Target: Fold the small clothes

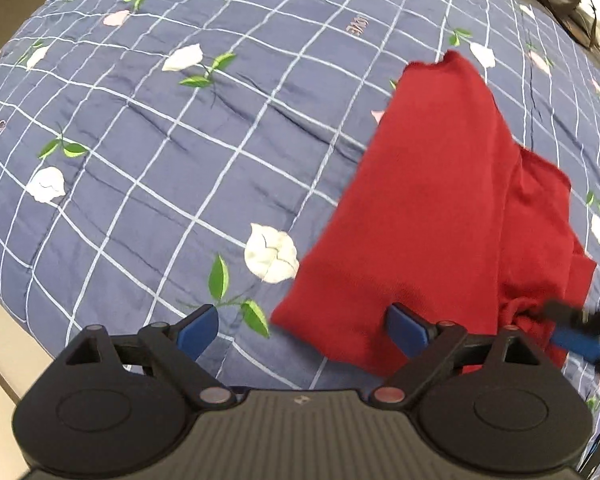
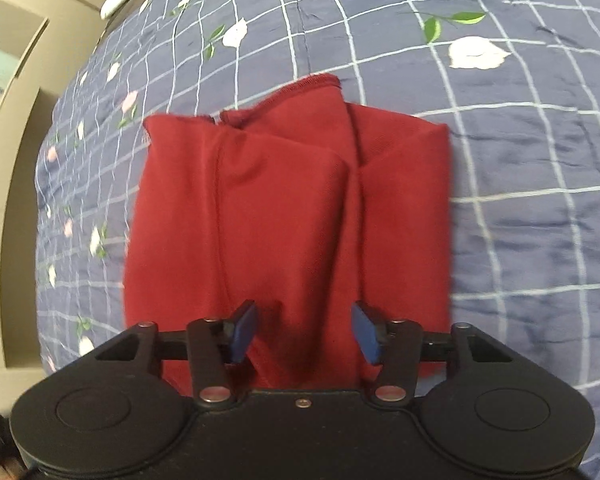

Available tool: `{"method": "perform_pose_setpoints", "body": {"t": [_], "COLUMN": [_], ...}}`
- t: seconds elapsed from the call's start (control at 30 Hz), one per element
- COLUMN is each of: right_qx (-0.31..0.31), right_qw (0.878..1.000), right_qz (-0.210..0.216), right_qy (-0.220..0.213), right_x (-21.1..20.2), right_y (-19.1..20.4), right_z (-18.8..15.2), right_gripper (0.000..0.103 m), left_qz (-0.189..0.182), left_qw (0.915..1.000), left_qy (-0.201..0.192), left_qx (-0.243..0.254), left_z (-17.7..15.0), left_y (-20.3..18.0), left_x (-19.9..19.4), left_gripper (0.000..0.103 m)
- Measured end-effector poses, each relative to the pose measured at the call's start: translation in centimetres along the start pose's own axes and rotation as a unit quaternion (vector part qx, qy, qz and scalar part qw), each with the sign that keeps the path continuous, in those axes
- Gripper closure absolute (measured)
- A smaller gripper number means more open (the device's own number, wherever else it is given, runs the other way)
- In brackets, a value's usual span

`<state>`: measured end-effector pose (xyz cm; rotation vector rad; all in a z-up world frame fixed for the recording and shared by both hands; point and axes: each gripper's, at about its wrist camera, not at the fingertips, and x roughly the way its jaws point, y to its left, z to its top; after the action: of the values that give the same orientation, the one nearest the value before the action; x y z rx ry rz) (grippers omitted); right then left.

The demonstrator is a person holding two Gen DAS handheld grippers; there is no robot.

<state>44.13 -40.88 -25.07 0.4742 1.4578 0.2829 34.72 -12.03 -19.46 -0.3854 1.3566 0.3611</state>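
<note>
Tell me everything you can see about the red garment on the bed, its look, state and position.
The red garment is a dark red, soft knit-looking piece, lying partly folded on the blue checked floral quilt. Layers overlap down its middle, with a stitched hem at the far edge and loose creases. The right gripper is open over its near edge, one fold between the fingers. The left gripper is open too, at the garment's near corner; whether it touches cannot be told.
</note>
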Motion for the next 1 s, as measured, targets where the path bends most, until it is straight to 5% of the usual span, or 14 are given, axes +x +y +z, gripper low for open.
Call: {"method": "perform_pose_setpoints", "body": {"t": [0.13, 0.33, 0.77, 1.0], "right_qx": [0.05, 0.017, -0.061, -0.007], "right_qw": [0.999, 0.999, 0.996, 0.998], "right_qz": [-0.005, -0.03, -0.031, -0.056], "right_qy": [-0.001, -0.013, -0.051, -0.041], "right_x": [1.5, 1.8, -4.1, -4.3], "right_y": [0.2, 1.0, -0.4, -3.9], "right_z": [1.0, 0.9, 0.8, 1.4], "right_gripper": [0.054, 0.095, 0.097, 0.094], "left_qz": [0.003, -0.008, -0.04, -0.014], "left_qw": [0.9998, 0.9997, 0.9989, 0.9983], "left_qy": [0.015, 0.016, -0.018, 0.014], "left_qx": [0.015, 0.014, 0.014, 0.055], "left_z": [-0.6, -1.1, 1.8, 1.8], "left_y": [-0.3, -0.1, -1.2, -3.9], "left_x": [0.4, -0.1, -2.1, 0.0], "left_gripper": [0.009, 0.009, 0.009, 0.009]}}
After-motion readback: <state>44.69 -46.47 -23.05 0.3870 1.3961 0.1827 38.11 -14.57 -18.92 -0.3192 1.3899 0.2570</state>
